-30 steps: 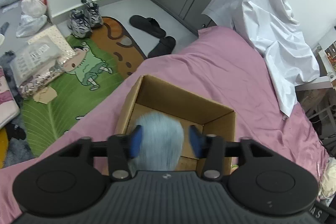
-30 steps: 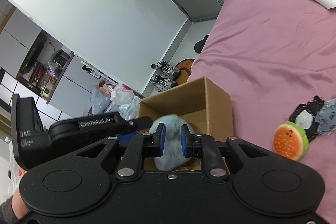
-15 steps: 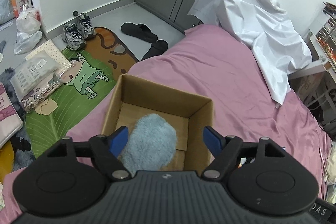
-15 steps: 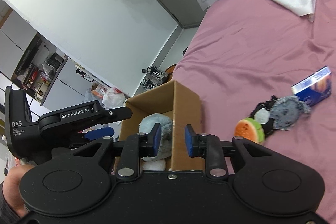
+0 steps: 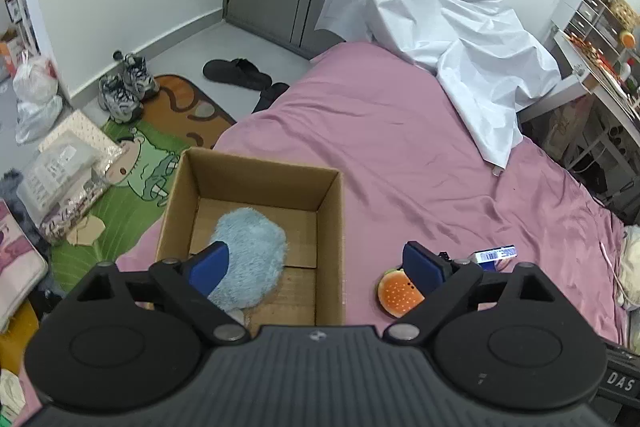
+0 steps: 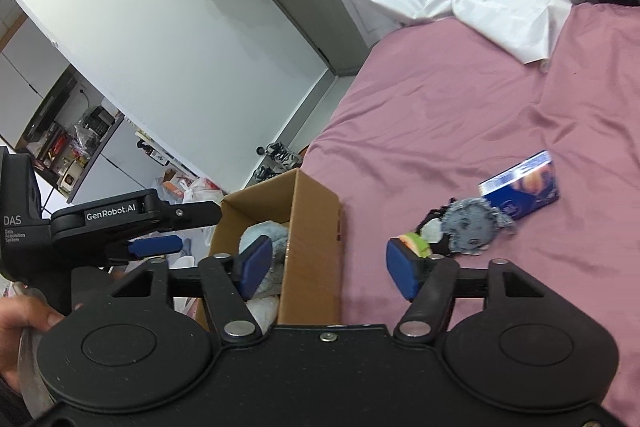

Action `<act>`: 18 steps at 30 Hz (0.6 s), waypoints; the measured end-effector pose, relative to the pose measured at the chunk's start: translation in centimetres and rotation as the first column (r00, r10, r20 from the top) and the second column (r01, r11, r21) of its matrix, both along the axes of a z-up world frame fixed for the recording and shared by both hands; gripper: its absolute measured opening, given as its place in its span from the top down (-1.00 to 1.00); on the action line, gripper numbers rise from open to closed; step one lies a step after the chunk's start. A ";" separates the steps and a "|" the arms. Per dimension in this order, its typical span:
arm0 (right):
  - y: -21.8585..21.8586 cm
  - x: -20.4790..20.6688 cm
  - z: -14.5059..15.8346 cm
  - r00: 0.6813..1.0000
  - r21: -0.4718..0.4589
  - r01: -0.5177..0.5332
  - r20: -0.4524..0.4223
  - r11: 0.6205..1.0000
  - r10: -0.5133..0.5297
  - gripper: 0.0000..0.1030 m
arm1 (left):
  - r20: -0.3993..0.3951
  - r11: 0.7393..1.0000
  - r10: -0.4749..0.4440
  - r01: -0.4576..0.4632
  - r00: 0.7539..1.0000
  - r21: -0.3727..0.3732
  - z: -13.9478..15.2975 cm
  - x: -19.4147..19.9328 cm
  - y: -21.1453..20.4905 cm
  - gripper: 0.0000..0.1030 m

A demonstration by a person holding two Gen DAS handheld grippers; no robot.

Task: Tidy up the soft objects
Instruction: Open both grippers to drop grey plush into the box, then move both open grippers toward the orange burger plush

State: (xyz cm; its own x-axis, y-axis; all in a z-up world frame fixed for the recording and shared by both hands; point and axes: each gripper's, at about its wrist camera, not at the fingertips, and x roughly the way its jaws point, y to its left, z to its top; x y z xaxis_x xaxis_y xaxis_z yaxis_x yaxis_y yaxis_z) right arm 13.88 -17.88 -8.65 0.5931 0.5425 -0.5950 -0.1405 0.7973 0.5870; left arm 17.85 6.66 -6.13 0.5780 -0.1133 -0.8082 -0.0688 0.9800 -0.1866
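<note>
Left wrist view: left gripper (image 5: pixel 316 265) fingers spread wide, holding nothing, above cardboard box (image 5: pixel 332 227) near bed (image 5: pixel 400 155) edge; fluffy blue toy (image 5: pixel 252 259) lying inside box; burger plush (image 5: pixel 398 293) on bed just beside box. Right wrist view: right gripper (image 6: pixel 328 269) fingers wide apart, empty, straddling box wall (image 6: pixel 312 239).

A white sheet (image 5: pixel 448 27) drapes over the far end of the pink bed (image 5: pixel 400 147). On the floor lie grey sneakers (image 5: pixel 124 91), black slippers (image 5: pixel 240 73), a cartoon rug (image 5: pixel 136 167) and plastic bags (image 5: pixel 34 99).
</note>
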 end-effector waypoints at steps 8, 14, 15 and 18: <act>-3.0 -1.0 0.8 0.999 -0.014 0.037 0.037 0.999 -0.036 -0.65 | 0.019 0.998 -0.060 0.060 0.998 0.006 1.1 -0.5 -2.9 -0.83; -5.2 -1.6 0.8 0.996 -0.023 0.076 0.045 0.997 -0.075 -0.68 | 0.012 0.994 -0.107 0.107 0.994 0.013 1.0 -1.0 -5.3 -0.83; -5.5 -1.7 0.8 0.996 -0.023 0.082 0.045 0.996 -0.081 -0.69 | 0.011 0.993 -0.116 0.116 0.993 0.016 1.0 -1.1 -5.7 -0.83; -6.8 -2.0 0.7 0.994 -0.015 0.103 0.045 0.995 -0.102 -0.74 | 0.006 0.991 -0.136 0.136 0.991 0.019 0.9 -1.2 -6.8 -0.83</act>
State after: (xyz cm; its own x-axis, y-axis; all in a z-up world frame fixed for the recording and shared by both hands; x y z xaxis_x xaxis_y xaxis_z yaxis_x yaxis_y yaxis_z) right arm 11.87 -24.65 -7.91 0.6707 0.4675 -0.5758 -0.0827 0.8187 0.5683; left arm 16.60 -0.14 -5.27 0.5641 -0.1761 -0.8067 0.0667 0.9835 -0.1681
